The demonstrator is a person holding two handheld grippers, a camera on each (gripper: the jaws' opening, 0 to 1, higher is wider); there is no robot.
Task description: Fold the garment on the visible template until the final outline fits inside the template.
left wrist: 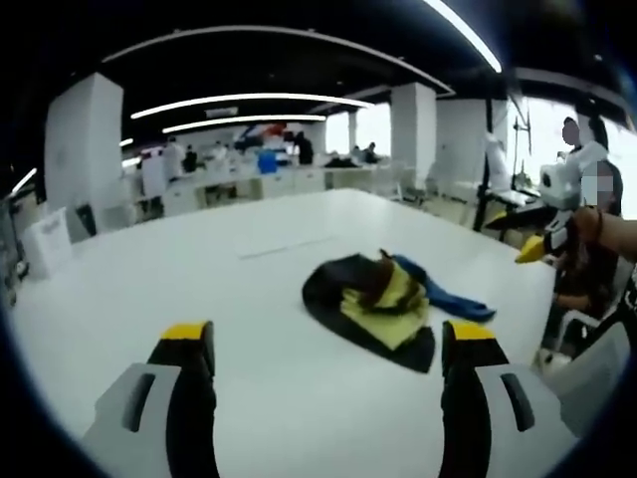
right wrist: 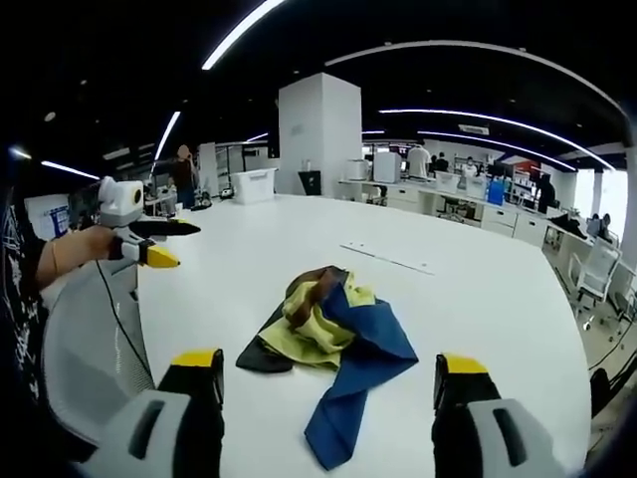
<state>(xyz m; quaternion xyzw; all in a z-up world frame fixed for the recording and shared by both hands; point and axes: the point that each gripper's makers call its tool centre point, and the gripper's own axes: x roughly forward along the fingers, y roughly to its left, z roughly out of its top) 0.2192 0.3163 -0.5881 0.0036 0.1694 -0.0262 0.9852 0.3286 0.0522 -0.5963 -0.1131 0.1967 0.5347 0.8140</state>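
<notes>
Right now both grippers hold nothing, the left gripper [left wrist: 328, 344] and right gripper [right wrist: 330, 373] each with jaws spread wide apart. Between them, the crumpled garment [left wrist: 383, 304] of black, yellow and blue lies on the white table [left wrist: 199, 269], at about 12 o'clock from each.
</notes>
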